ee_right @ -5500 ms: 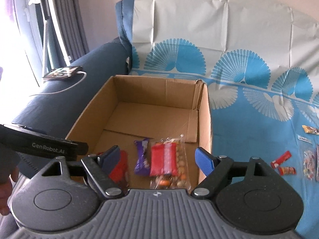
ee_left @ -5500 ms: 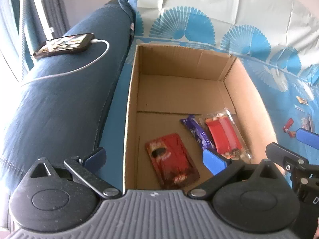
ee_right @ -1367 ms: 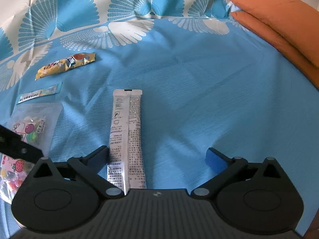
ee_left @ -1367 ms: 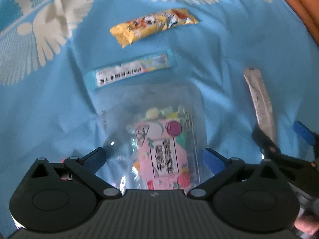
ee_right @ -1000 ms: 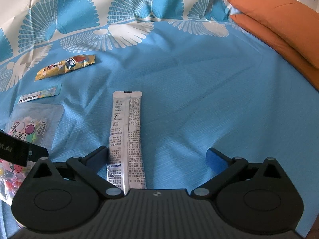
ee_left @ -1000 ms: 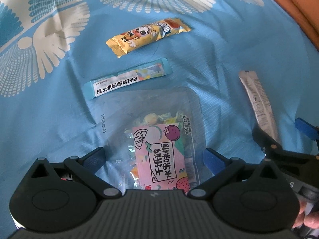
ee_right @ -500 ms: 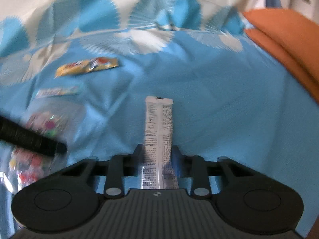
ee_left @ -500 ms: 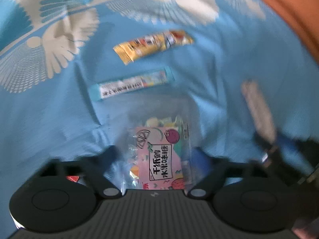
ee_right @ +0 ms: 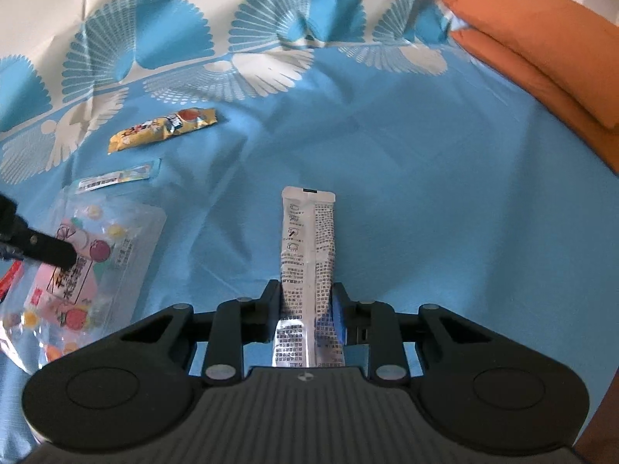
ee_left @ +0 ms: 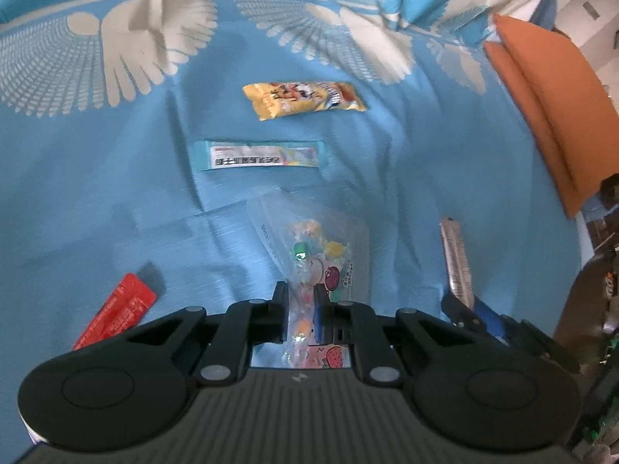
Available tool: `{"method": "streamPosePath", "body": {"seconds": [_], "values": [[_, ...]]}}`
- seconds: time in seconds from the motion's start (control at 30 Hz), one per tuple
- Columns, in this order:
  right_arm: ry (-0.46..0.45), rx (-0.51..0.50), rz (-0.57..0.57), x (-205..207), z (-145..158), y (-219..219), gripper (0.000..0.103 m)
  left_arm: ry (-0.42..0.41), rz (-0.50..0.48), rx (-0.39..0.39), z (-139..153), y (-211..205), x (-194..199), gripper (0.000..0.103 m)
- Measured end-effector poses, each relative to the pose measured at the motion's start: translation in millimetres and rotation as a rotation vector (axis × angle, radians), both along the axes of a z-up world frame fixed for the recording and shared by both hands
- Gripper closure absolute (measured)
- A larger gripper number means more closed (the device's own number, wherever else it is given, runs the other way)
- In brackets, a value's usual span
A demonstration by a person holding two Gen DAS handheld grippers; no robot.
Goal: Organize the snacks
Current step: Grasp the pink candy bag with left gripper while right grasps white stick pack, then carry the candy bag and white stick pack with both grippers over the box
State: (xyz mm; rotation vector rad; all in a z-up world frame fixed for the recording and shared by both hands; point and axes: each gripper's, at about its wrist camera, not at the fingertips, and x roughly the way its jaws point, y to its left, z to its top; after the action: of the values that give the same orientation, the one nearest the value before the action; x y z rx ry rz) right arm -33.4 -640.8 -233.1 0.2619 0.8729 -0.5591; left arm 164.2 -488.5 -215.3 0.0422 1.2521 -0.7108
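My left gripper [ee_left: 301, 301] has its jaws closing on a clear candy bag [ee_left: 325, 255] with a pink label; the pads pinch the bag's near part and the bag is crumpled and raised off the blue cloth. In the right wrist view the same candy bag [ee_right: 96, 255] shows at the left under a black finger of the left gripper [ee_right: 42, 249]. My right gripper [ee_right: 305, 301] is shut on the near end of a long silver stick sachet [ee_right: 307, 232], whose far end points away from me. The silver sachet [ee_left: 456, 259] also appears at the right of the left wrist view.
On the blue fan-patterned cloth [ee_left: 96, 193] lie a yellow snack packet [ee_left: 305, 98], a light-blue stick pack [ee_left: 263, 156] and a red packet [ee_left: 116, 315]. Orange cushions [ee_right: 541, 50] bound the cloth on the right.
Both grippers went from wide open to closed, the left on the candy bag and the right on the silver sachet. Both have lifted a little, and the left one has rolled.
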Motion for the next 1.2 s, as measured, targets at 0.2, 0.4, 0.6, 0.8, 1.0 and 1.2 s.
{"method": "streamPosePath", "body": {"seconds": [0.2, 0.4, 0.6, 0.8, 1.0, 1.2], "values": [[-0.05, -0.016, -0.015, -15.0, 21.5, 6.5, 0.074, -0.056, -0.006, -0.062, 42.9, 22.9, -6.7, 0.09], [-0.191, -0.002, -0.037, -42.3, 80.7, 37.9, 0.074, -0.14, 0.03, -0.084, 104.0, 89.3, -23.9, 0.09], [-0.346, 0.057, 0.029, -72.1, 149.8, 113.6, 0.074, -0.195, 0.106, -0.071, 164.6, 192.9, -58.2, 0.09], [-0.386, 0.114, 0.186, -92.9, 193.3, 204.9, 0.074, -0.236, 0.224, -0.038, 207.2, 311.5, -108.7, 0.09], [-0.345, 0.195, 0.382, -109.7, 216.1, 296.7, 0.074, -0.248, 0.352, -0.013, 229.0, 421.2, -174.3, 0.09], [-0.295, 0.221, 0.57, -125.3, 230.3, 385.5, 0.073, -0.242, 0.445, 0.015, 229.7, 501.3, -223.8, 0.09]]}}
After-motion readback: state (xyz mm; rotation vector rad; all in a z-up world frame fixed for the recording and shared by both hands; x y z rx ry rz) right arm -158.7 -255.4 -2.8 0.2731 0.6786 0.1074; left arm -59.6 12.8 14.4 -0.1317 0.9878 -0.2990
